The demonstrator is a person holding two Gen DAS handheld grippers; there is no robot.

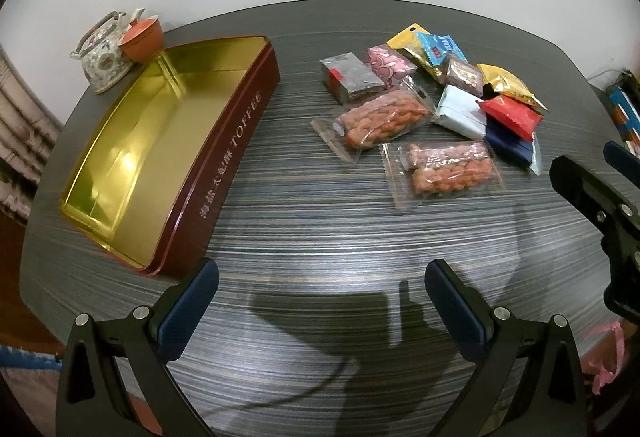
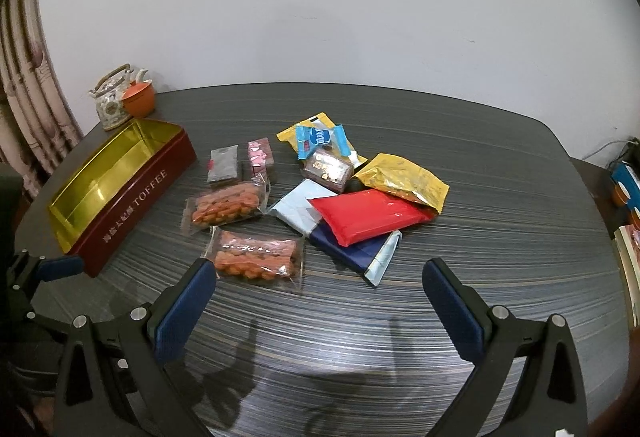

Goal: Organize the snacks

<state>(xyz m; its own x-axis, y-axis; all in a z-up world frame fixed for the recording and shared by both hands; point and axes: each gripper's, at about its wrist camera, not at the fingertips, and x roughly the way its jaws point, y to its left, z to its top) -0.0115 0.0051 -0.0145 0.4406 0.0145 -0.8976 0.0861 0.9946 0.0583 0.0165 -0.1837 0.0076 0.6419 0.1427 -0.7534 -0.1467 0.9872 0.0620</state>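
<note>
An open maroon toffee tin (image 1: 224,165) with a bare gold inside lies at the table's left; it also shows in the right wrist view (image 2: 132,205). A pile of wrapped snacks lies to its right: two clear packets of orange pieces (image 1: 444,169) (image 2: 256,255), a red packet (image 1: 510,115) (image 2: 368,219), a gold packet (image 2: 404,183), a dark blue one (image 2: 352,249), a pale blue one (image 1: 458,111), and several smaller ones. My left gripper (image 1: 322,283) is open and empty above the table's front. My right gripper (image 2: 320,283) is open and empty just in front of the pile.
A patterned teapot (image 1: 102,53) and an orange cup (image 1: 142,37) stand at the table's far left corner behind the tin. The right gripper's body (image 1: 592,197) shows at the left view's right edge. Books and boxes (image 2: 628,189) lie off the table's right side.
</note>
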